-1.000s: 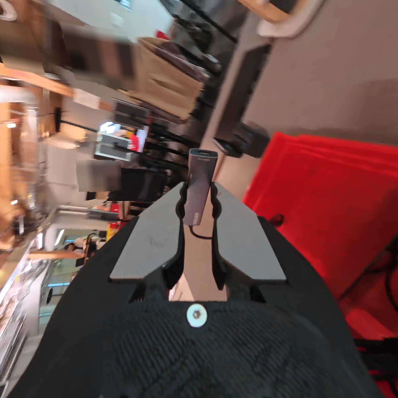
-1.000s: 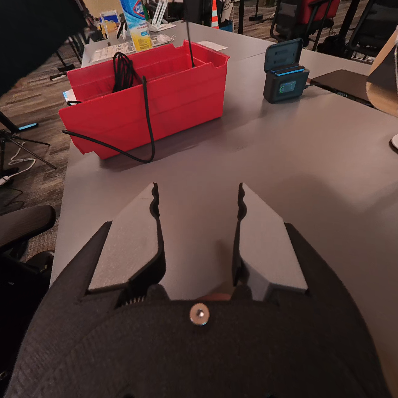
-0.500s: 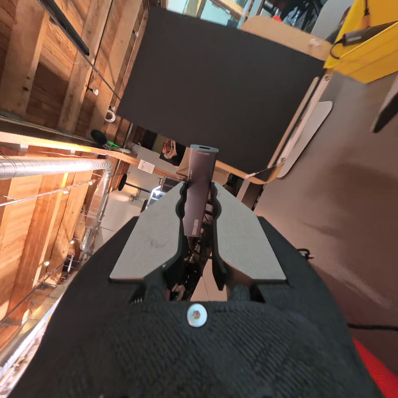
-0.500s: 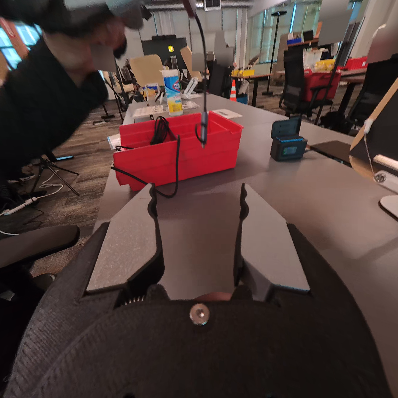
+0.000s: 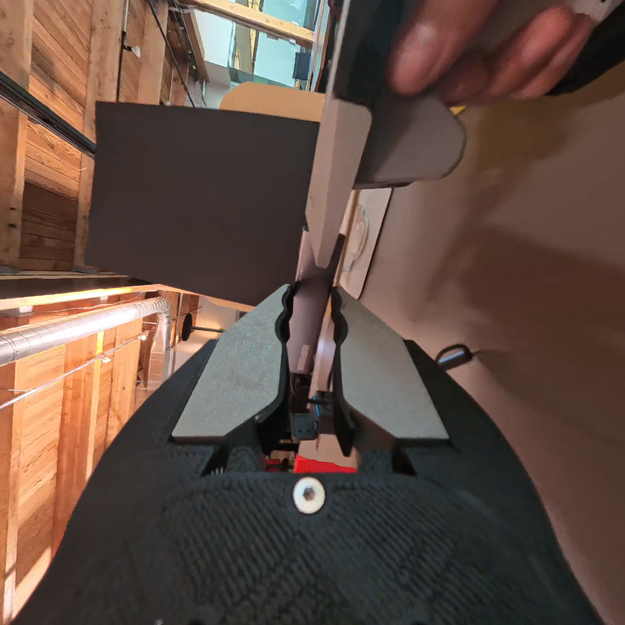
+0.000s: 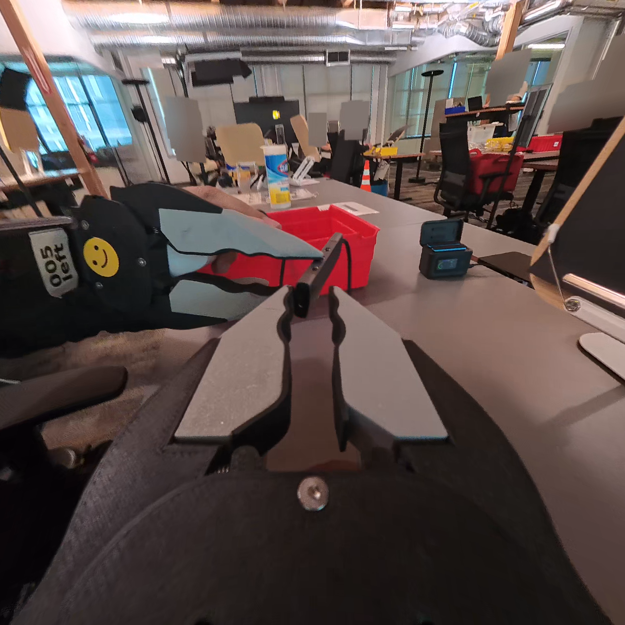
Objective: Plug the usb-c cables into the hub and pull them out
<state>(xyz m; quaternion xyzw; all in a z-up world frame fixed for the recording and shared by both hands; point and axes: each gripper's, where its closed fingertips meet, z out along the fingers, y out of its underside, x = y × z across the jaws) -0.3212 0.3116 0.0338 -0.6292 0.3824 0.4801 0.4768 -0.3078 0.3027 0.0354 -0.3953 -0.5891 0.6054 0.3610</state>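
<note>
1. Table [image 6: 473, 338]: grey, matt top; seen across the right wrist view, and as a tilted brownish-grey surface [image 5: 507, 304] in the left wrist view.
2. Red bin [image 6: 324, 243]: open-topped plastic, divided inside; placed on the table toward its far left part. A black cable [image 6: 348, 260] is draped down its front wall.
3. Dark charging case [image 6: 443, 253]: lid raised, blue trim, small lit display; stood on the table right of the bin, apart from it.
4. Pale stand foot [image 6: 605, 355]: flat, rounded; rested at the table's right edge.
5. Wipes canister [image 6: 279, 176]: upright on the table beyond the bin.
</note>
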